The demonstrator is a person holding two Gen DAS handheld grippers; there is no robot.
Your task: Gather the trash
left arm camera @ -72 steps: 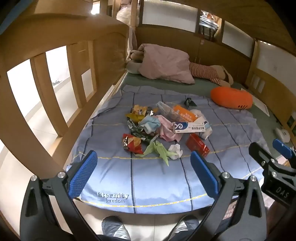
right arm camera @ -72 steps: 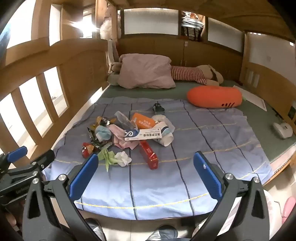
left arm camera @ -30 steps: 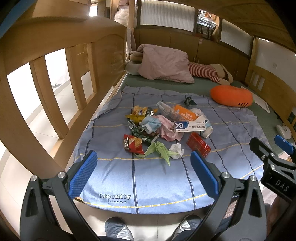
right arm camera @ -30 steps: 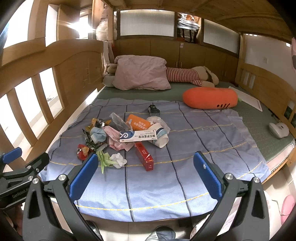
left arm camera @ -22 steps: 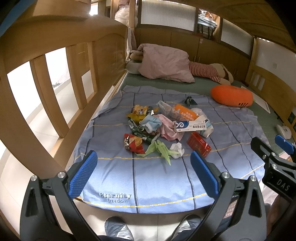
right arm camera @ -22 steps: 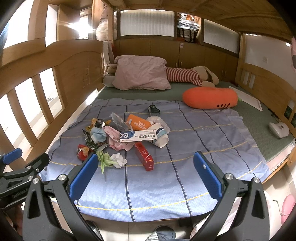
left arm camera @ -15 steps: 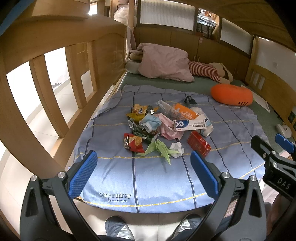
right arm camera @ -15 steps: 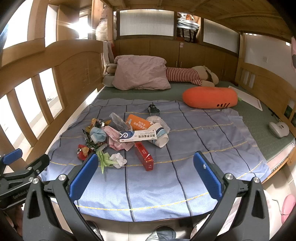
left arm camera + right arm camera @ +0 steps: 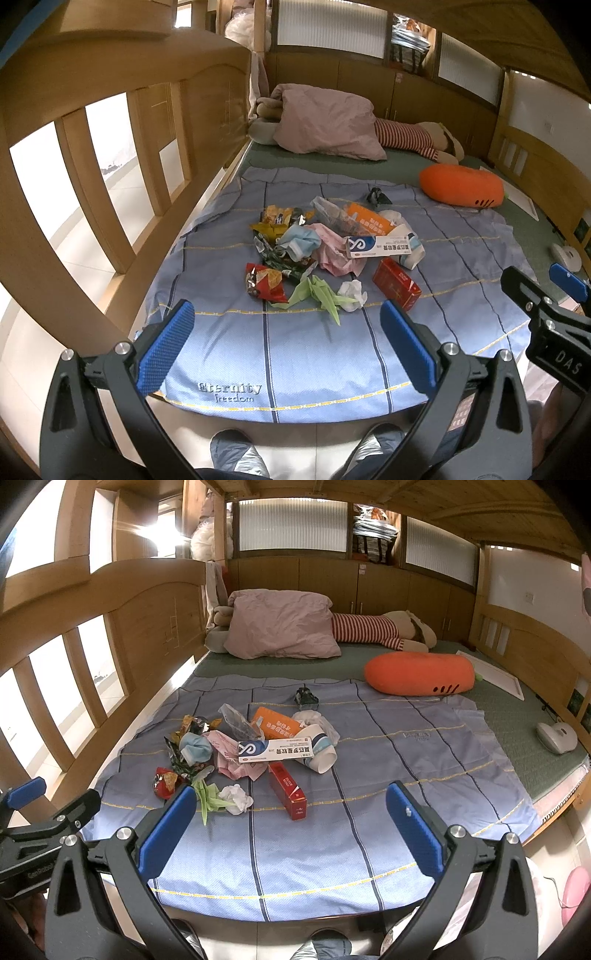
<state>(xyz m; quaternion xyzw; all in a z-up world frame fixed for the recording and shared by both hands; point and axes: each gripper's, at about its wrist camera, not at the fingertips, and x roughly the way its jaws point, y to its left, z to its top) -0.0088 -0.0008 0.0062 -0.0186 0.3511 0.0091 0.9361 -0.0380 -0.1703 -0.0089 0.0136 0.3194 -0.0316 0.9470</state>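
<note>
A heap of trash lies on the blue striped sheet (image 9: 295, 354) in the middle of the bed. It holds a red box (image 9: 396, 283) (image 9: 287, 789), a white toothpaste box (image 9: 378, 246) (image 9: 275, 751), an orange packet (image 9: 275, 723), a paper cup (image 9: 321, 755), a white crumpled tissue (image 9: 352, 290) (image 9: 235, 797), green folded paper (image 9: 319, 293), a red snack wrapper (image 9: 265, 282), a blue face mask (image 9: 299, 242) and pink paper (image 9: 332, 251). My left gripper (image 9: 286, 345) is open near the bed's foot, short of the heap. My right gripper (image 9: 290, 829) is open too, empty, likewise short of it.
A pink pillow (image 9: 280, 627), a striped plush toy (image 9: 373, 629) and an orange carrot cushion (image 9: 419, 674) lie at the far end. Wooden rails (image 9: 110, 177) run along the left side. A white device (image 9: 557, 736) rests on the green mat at right. The person's shoes (image 9: 236, 454) show below.
Both grippers have drifted only slightly; the trash heap has not moved and both stay open.
</note>
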